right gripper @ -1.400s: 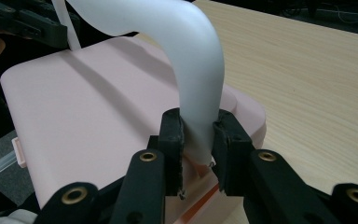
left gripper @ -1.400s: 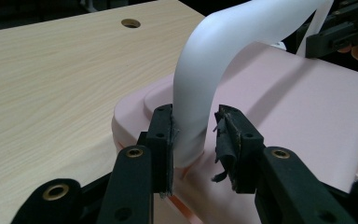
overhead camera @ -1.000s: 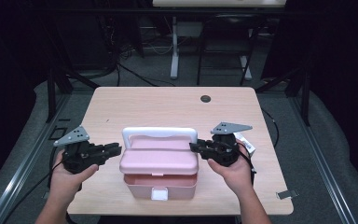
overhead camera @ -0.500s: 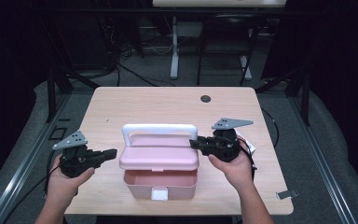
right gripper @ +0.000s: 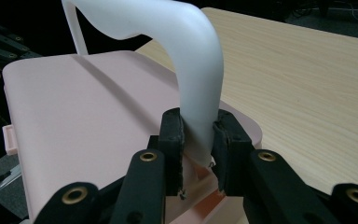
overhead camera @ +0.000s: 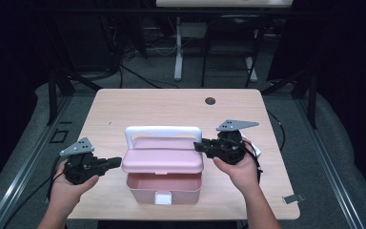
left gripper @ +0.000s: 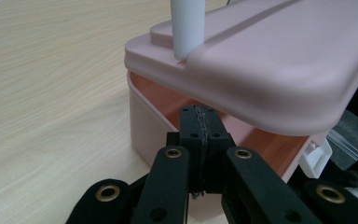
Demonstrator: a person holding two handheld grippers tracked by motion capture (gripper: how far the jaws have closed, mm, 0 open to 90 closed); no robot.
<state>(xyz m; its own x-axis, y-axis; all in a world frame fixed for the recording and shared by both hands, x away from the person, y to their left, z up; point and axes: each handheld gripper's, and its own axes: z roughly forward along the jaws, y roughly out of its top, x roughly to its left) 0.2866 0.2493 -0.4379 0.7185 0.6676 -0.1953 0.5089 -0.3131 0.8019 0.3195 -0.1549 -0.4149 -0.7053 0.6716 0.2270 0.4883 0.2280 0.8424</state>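
A pink plastic box [overhead camera: 164, 187] stands at the front middle of the wooden table [overhead camera: 171, 109]. Its lid [overhead camera: 164, 160] is tilted up at the front, so the inside shows. My right gripper [overhead camera: 198, 145] is shut on the right end of the upright white handle [overhead camera: 162, 130]; in the right gripper view both pads [right gripper: 173, 140] press against the handle [right gripper: 196, 93]. My left gripper [overhead camera: 117, 162] hovers just left of the box, jaws shut with nothing between them. In the left gripper view its fingertips [left gripper: 200, 123] point at the gap under the lid [left gripper: 270, 65].
A white latch [overhead camera: 161, 196] hangs on the box's front wall. A dark round grommet [overhead camera: 210, 100] sits near the table's far edge. The table's front edge lies just before the box. Dark floor, cables and desk legs surround the table.
The lid's front has lifted off the box as my right gripper raised the handle. My left gripper has drawn slightly back and down from the box's left side.
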